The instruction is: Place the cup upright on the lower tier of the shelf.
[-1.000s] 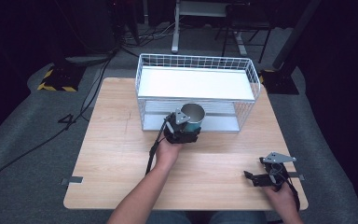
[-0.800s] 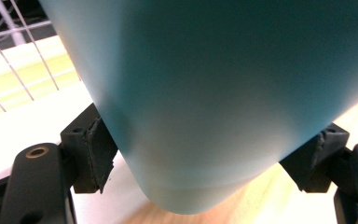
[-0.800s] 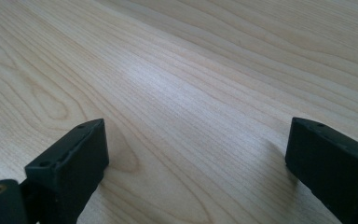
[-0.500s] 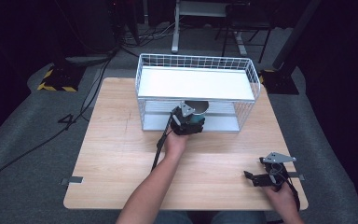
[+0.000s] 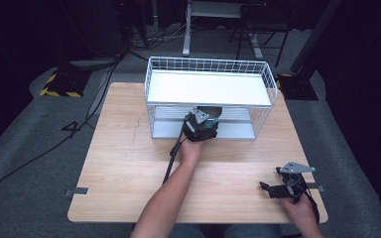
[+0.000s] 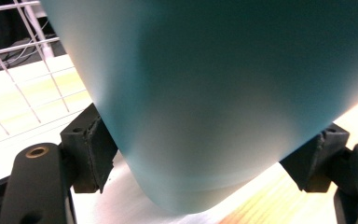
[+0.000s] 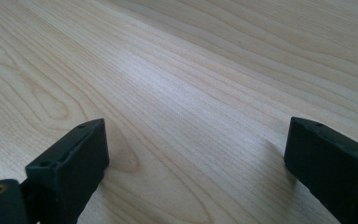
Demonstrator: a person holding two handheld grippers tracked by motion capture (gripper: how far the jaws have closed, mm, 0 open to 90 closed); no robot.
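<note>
A teal cup (image 6: 214, 93) sits between the jaws of my left gripper (image 6: 209, 144), which is shut on its sides. In the high view the left gripper (image 5: 201, 128) is at the front opening of the white wire rack (image 5: 151, 94). The cup (image 5: 209, 111) is mostly under the rack's upper white shelf (image 5: 208, 88), with only its dark rim showing. The cup's base is just above the lower shelf (image 5: 235, 130). My right gripper (image 5: 274, 190) rests open near the table's front right corner. Between its fingers is only bare wood (image 7: 196, 116).
The wooden table (image 5: 119, 163) stretches to the left and front of the rack. Beyond the table, cables and a yellow-black striped block (image 5: 59, 84) lie on the dark floor. Stand legs (image 5: 186, 29) are behind the rack.
My left gripper has carried the teal cup forward, from in front of the rack to under its upper shelf. The right gripper has stayed still.
</note>
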